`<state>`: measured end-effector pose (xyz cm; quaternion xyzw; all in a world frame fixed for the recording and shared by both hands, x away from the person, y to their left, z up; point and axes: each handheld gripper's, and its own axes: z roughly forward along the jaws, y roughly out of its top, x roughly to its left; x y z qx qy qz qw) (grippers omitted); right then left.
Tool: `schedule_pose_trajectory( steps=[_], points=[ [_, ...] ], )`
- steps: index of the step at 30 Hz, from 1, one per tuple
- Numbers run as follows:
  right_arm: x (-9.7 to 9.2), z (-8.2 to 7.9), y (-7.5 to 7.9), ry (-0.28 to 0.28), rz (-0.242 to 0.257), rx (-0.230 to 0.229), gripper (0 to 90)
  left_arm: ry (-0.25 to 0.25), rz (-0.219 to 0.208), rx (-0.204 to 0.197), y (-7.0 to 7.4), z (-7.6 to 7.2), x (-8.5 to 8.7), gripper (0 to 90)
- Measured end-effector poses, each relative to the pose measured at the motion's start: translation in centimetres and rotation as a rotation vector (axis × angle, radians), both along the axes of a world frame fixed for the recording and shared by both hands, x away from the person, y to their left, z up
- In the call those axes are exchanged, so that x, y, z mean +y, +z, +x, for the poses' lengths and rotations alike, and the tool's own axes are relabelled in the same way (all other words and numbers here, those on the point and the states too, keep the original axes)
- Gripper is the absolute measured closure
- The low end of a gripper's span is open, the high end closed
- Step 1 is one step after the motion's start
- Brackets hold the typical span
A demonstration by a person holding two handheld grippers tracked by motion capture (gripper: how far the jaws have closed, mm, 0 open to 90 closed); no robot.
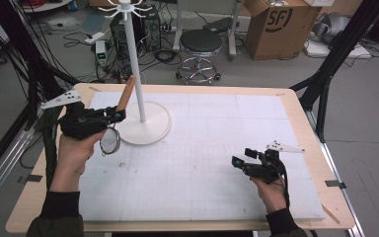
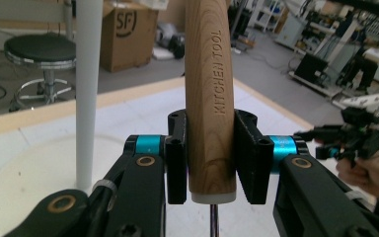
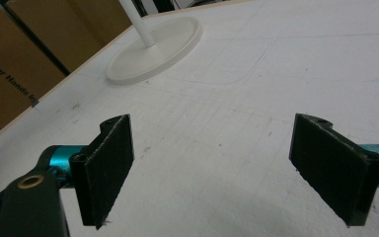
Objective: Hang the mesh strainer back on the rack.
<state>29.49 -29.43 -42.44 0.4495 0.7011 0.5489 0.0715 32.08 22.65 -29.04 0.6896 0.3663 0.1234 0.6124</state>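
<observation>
Setting: wooden table with a white mat [image 1: 202, 168]; cluttered workshop floor behind, with a black round stool [image 1: 200, 43] and a brown cardboard box [image 1: 281, 24].
Hard to see: the white hook stand [image 1: 139, 89] is cut off at the top; the strainer's mesh is small and blurred.
Tool: round wire strainer with wooden handle [image 2: 210, 98] stamped "KITCHEN TOOL", raised off the mat, handle tilted up, mesh hanging below the left tongs.
Left tongs [image 2: 210, 155]: clamped on the handle, just beside the stand's pole.
Right tongs [image 3: 227, 173]: wide apart, nothing between them, low over bare mat, well apart from the tool.
</observation>
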Motion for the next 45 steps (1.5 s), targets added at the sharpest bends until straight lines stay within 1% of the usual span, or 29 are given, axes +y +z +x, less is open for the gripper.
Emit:
schedule_pose_trajectory(
  steps=[2, 5, 11, 15, 17, 18, 19, 21, 23, 25, 26, 27, 30, 33, 37, 38, 43, 45],
  points=[
    [0.0, 0.1, 0.0, -0.001, 0.002, 0.000, 16.3, 0.004, -0.003, -0.012, 0.6, 0.2, 0.2, 69.4],
    [-0.1, 0.2, -0.1, 0.005, 0.033, 0.013, 16.2, 0.007, -0.017, -0.023, 1.5, 0.4, 0.5, 69.3],
    [-0.3, 0.5, -0.2, 0.000, 0.038, 0.020, 16.2, 0.008, -0.014, -0.044, 3.3, 0.9, 0.6, 69.3],
    [-0.4, 0.6, -0.3, 0.000, 0.041, 0.016, 16.2, 0.006, -0.029, -0.062, 4.4, 1.3, 0.8, 69.3],
    [-0.5, 0.5, -0.2, -0.004, 0.045, 0.023, 16.2, 0.006, -0.026, -0.070, 5.0, 1.5, 0.9, 69.3],
    [-0.6, 0.6, -0.3, -0.006, 0.043, 0.017, 16.2, 0.008, -0.029, -0.072, 5.4, 1.5, 1.0, 69.3],
    [-0.6, 0.6, -0.3, -0.007, 0.048, 0.026, 16.2, 0.008, -0.029, -0.077, 5.7, 1.6, 1.2, 69.3],
    [-0.8, 0.8, -0.4, -0.011, 0.051, 0.028, 16.2, 0.014, -0.034, -0.076, 6.3, 1.7, 1.5, 69.3],
    [-0.8, 0.9, -0.4, -0.014, 0.054, 0.031, 16.2, 0.019, -0.030, -0.083, 6.9, 1.8, 1.7, 69.3],
    [-0.9, 1.0, -0.4, -0.018, 0.056, 0.032, 16.2, 0.020, -0.036, -0.088, 7.5, 1.8, 2.0, 69.3],
    [-0.9, 0.9, -0.4, -0.019, 0.058, 0.037, 16.2, 0.025, -0.031, -0.091, 7.9, 1.7, 2.1, 69.3],
    [-0.9, 0.9, -0.5, -0.018, 0.056, 0.030, 16.2, 0.029, -0.028, -0.094, 8.2, 1.7, 2.3, 69.3],
    [-1.1, 0.8, -0.4, -0.024, 0.061, 0.031, 16.2, 0.031, -0.031, -0.101, 9.2, 1.7, 2.7, 69.3],
    [-1.3, 0.8, -0.4, -0.028, 0.064, 0.031, 16.2, 0.037, -0.023, -0.109, 9.9, 1.8, 2.8, 69.3],
    [-1.3, 0.7, -0.3, -0.026, 0.065, 0.029, 16.2, 0.041, -0.044, -0.119, 10.7, 1.9, 3.1, 69.3],
    [-1.3, 0.7, -0.3, -0.026, 0.065, 0.030, 16.2, 0.045, -0.042, -0.119, 10.9, 2.0, 3.2, 69.3],
    [-1.5, 0.7, -0.3, -0.029, 0.070, 0.030, 16.2, 0.050, -0.037, -0.111, 11.3, 2.7, 3.2, 69.3],
    [-1.6, 0.7, -0.3, -0.032, 0.072, 0.029, 16.2, 0.044, -0.043, -0.109, 11.4, 3.0, 3.3, 69.3]
  ],
)
